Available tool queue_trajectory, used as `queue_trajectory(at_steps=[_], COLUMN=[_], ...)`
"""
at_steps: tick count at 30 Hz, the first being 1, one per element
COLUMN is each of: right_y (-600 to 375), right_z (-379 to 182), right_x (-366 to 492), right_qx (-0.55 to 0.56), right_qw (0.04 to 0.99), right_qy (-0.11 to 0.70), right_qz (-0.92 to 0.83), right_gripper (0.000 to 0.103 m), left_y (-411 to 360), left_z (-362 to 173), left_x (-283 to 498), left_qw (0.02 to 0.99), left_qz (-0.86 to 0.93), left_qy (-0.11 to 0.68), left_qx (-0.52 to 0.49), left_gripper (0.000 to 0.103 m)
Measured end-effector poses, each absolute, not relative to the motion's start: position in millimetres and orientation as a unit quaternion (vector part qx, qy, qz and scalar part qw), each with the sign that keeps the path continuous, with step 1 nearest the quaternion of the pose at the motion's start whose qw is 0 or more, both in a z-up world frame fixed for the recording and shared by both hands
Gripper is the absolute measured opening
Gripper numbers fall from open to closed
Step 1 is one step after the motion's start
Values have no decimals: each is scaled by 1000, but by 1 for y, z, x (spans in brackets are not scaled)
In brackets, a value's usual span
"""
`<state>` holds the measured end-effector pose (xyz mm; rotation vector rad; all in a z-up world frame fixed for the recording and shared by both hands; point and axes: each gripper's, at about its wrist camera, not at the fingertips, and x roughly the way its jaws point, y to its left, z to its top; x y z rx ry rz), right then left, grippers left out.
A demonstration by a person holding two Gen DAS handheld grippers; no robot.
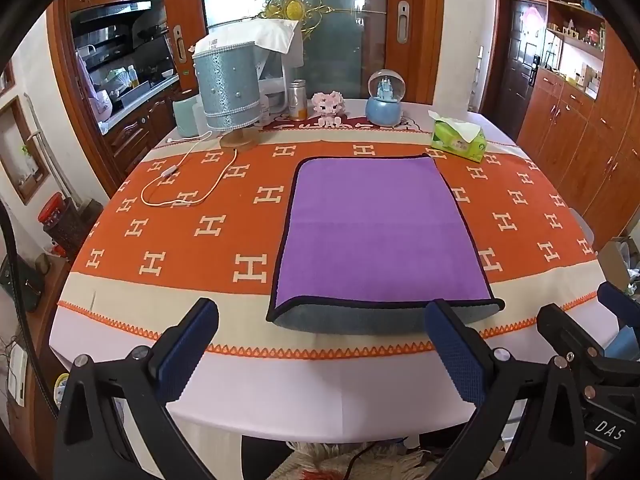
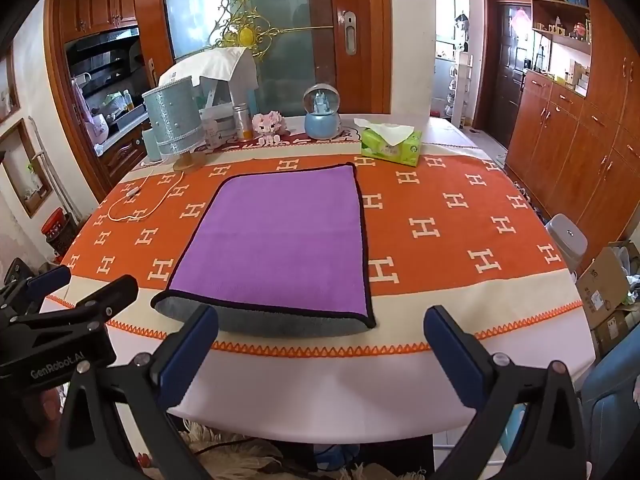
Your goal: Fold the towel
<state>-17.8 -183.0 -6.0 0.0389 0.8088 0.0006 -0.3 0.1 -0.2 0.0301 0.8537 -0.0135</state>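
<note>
A purple towel [image 1: 376, 232] with a dark border lies flat on the orange tablecloth, folded over so its grey underside shows along the near edge. It also shows in the right wrist view [image 2: 280, 240]. My left gripper [image 1: 320, 344] is open and empty, held above the table's near edge just short of the towel's near edge. My right gripper [image 2: 320, 344] is open and empty at the same distance, to the right of the left one. The right gripper shows at the right edge of the left wrist view [image 1: 588, 320].
At the back of the table [image 1: 280, 392] stand a blue lamp [image 1: 228, 88] with a white cord [image 1: 176, 184], a can, a pink toy, a snow globe [image 1: 385, 98] and a green tissue pack [image 1: 460, 138]. Wooden cabinets [image 2: 580, 140] stand on the right; cardboard boxes [image 2: 604, 292] sit on the floor.
</note>
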Motion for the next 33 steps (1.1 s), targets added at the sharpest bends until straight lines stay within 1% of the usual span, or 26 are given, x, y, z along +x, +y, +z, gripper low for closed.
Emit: queue_trajectory(at_steps=[17, 25, 33], right_y=[-182, -182, -184], right_z=[-9, -11, -12], right_x=[-15, -15, -15], right_qx=[18, 21, 22], right_qw=[916, 915, 915], right_qy=[401, 403, 403], right_qz=[2, 0, 0], right_gripper=[103, 103, 103], left_y=[3, 2, 4], left_z=[-5, -5, -3], left_x=[0, -1, -2], left_qw=[902, 906, 902], left_qz=[-7, -11, -20], left_qy=[432, 423, 431], left_qx=[14, 17, 8], left_gripper=[102, 102, 102])
